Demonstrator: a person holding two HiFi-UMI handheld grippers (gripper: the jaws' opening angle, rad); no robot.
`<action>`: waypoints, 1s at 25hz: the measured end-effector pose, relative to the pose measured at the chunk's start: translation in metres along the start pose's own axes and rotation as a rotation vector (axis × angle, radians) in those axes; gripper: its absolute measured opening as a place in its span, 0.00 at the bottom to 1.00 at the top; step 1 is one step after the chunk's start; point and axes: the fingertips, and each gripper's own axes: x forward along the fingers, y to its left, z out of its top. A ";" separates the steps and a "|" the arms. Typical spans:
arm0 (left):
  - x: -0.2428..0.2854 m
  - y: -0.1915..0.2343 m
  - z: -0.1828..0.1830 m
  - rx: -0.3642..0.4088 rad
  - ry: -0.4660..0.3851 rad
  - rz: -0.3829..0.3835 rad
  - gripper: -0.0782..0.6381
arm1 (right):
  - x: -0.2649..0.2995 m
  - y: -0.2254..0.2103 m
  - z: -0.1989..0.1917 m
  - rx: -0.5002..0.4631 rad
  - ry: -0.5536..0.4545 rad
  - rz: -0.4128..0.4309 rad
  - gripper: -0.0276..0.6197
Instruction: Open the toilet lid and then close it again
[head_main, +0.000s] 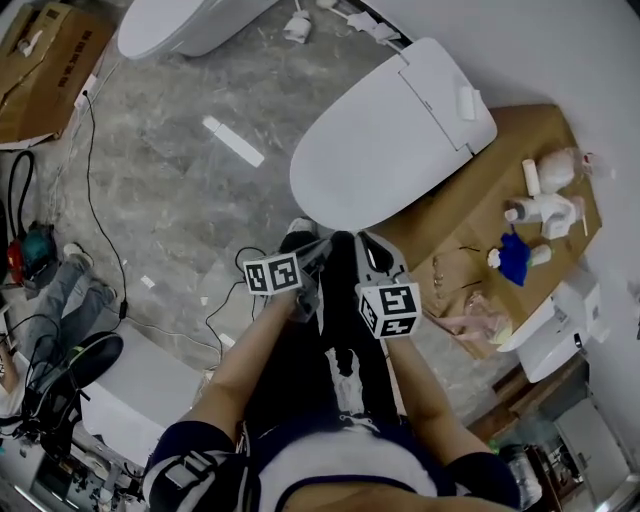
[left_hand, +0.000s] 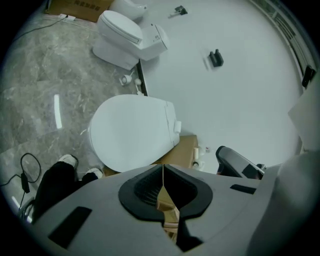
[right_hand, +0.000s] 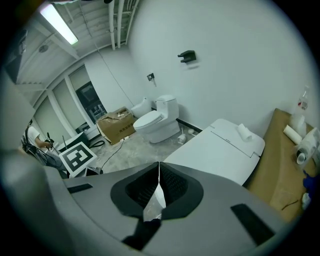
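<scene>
Cardboard (head_main: 480, 190) lies right of the toilet (head_main: 390, 140); a second toilet (head_main: 180, 25) stands far left.

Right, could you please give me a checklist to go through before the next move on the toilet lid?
1. Start position: the toilet lid lies fully shut: ok.
2. Nothing held in the left gripper: its jaws are together on nothing: ok.
3. Nothing held in the right gripper: its jaws are together on nothing: ok.
4. A gripper placed at the lid's front edge: neither touches the lid yet: not ok.
5. Room for the lid to swing up: a small white object sits on the rear cover behind it, and whether it is in the way: cannot tell.
</scene>
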 end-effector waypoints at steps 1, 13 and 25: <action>0.004 0.006 -0.001 -0.006 0.002 0.002 0.12 | 0.005 -0.002 -0.004 0.008 0.004 0.001 0.06; 0.048 0.080 -0.012 -0.047 -0.002 0.051 0.12 | 0.042 -0.012 -0.043 0.069 0.039 0.060 0.06; 0.082 0.157 -0.020 -0.104 0.019 0.119 0.27 | 0.062 -0.025 -0.071 0.090 0.069 0.064 0.06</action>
